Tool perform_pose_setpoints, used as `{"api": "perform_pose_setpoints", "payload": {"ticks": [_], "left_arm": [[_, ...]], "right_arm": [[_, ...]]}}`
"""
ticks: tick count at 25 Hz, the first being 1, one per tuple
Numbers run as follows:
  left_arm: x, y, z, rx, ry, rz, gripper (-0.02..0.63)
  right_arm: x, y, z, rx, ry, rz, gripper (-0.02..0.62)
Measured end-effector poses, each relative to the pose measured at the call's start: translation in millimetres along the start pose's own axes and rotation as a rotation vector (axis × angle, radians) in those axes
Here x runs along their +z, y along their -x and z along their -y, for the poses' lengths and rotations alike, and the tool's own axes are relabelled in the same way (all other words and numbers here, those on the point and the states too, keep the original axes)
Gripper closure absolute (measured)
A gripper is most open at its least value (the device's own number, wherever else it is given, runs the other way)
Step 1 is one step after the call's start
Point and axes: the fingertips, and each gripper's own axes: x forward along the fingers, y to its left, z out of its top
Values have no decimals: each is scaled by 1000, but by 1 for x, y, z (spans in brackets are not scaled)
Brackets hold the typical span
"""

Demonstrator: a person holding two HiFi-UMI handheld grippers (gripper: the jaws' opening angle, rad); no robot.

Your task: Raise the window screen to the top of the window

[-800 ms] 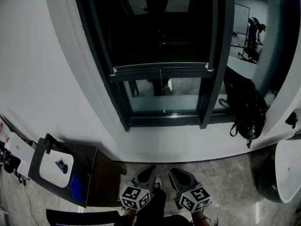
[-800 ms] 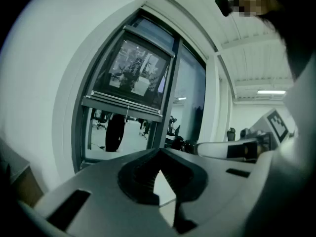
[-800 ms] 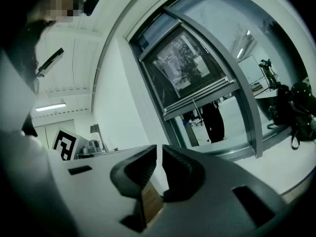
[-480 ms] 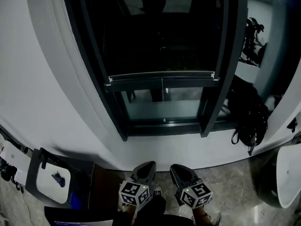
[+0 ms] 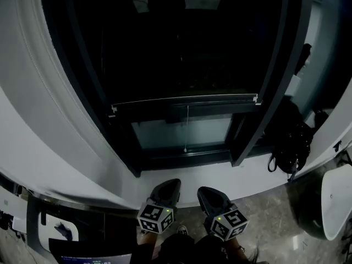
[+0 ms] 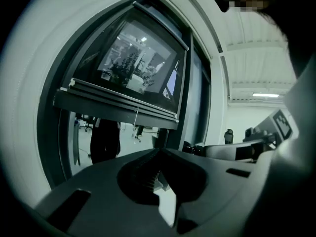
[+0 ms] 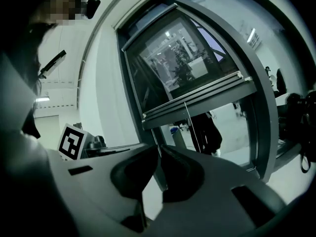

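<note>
Two empty tools, jaws together: left tool (image 5: pixel 168 185), right tool (image 5: pixel 208 192).

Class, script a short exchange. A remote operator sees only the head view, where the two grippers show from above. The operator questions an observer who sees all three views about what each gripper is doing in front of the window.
Operator: From above I see only the marker cubes. Is the left gripper holding anything?
Observer: No. The left gripper view shows the left gripper with its jaws together and nothing between them.
Operator: And the right one?
Observer: The right gripper view shows the right gripper with its jaws together too, and it is empty.
</note>
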Motion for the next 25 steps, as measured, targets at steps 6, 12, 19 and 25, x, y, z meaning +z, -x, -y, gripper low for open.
{"api": "perform_pose_setpoints", "payload": {"ticks": [6, 12, 19, 25], "left_arm": [[5, -11, -50, 64, 21, -27, 604], [31, -20, -94, 109, -7, -10, 604], [88, -45, -138, 142, -188, 30, 604], [131, -77, -166, 190, -575, -69, 604]], "right_arm": [[3, -24, 30, -50, 2, -45, 565], [18, -53, 54, -80, 64, -66, 566], [56, -88, 91, -97, 357, -112, 565], [129, -118, 120, -44, 582, -79, 565]]}}
